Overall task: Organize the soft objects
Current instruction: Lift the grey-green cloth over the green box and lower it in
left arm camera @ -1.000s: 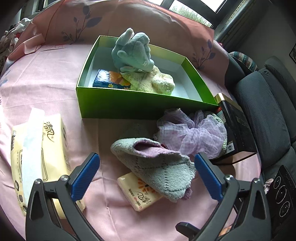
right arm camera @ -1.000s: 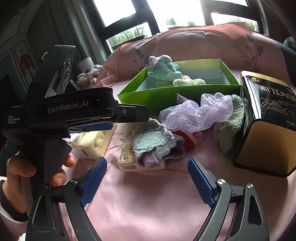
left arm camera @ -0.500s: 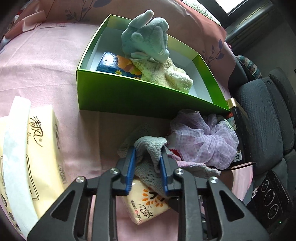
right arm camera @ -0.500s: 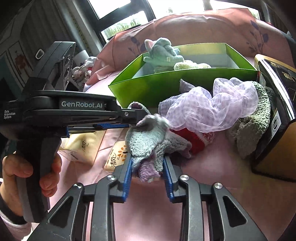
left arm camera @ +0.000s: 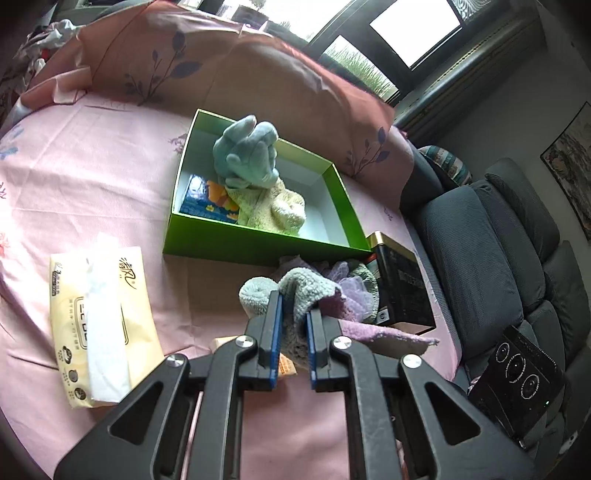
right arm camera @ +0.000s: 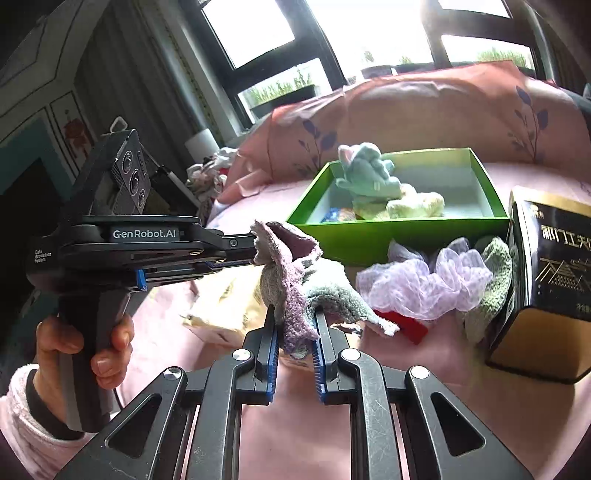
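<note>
So both my grippers are clamped on the same grey-purple towel (right arm camera: 295, 288): left gripper (left arm camera: 293, 314) on one end, right gripper (right arm camera: 294, 325) on the other, jaws just closed w/ cloth between them. Towel's off the pink cloth (left arm camera: 92, 177). Green box (left arm camera: 258, 245) sits at 12 o'clock, w/ a plush (left arm camera: 245, 153) inside. Tissue pack (left arm camera: 99, 325) at 9, black tin (left arm camera: 400, 284) at 2.

A home living room: sofa (left arm camera: 491, 236), windows (right arm camera: 373, 33).
</note>
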{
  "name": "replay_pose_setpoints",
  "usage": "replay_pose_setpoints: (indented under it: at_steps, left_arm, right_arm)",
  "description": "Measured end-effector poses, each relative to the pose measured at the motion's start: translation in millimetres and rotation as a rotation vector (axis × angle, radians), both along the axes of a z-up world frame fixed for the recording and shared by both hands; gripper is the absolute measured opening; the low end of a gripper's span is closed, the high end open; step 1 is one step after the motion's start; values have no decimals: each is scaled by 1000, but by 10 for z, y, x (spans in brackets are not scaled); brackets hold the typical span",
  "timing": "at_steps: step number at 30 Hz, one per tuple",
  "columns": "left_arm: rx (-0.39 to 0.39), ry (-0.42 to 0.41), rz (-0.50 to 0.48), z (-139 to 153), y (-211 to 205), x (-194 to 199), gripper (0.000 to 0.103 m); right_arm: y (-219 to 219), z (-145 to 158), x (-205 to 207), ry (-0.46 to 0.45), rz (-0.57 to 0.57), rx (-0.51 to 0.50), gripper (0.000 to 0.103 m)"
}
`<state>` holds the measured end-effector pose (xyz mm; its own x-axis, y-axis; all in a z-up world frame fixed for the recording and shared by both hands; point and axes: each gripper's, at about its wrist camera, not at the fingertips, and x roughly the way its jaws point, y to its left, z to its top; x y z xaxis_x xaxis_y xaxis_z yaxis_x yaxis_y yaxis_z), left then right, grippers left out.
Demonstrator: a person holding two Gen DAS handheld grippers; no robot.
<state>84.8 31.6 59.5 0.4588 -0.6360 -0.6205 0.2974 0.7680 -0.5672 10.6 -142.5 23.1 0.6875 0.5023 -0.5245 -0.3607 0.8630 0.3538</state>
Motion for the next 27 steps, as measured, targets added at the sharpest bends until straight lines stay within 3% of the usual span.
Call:
replay_pose_setpoints:
  at_steps: [7, 14, 18, 22, 27]
  left_arm:
    - [43, -126, -2, 525, -16, -211, 10]
    - [66, -190, -12, 928, -195, -84, 10]
    - [79, -232, -12, 1159, -341, 92, 10]
    - [60, -212, -12, 1270, -468, 396, 10]
    - [93, -198, 1, 1252, -650, 779, 10]
  right_arm:
    - [53, 452, -138, -106, 7, -10, 17]
    - [-43, 873, -72, -199, -38, -57, 17]
    - [-138, 1103, 84, -239, -69, -69, 17]
    - [-237, 1258, 289, -261, -103, -82, 17]
    - [-331, 1231, 655, -236, -125, -108, 17]
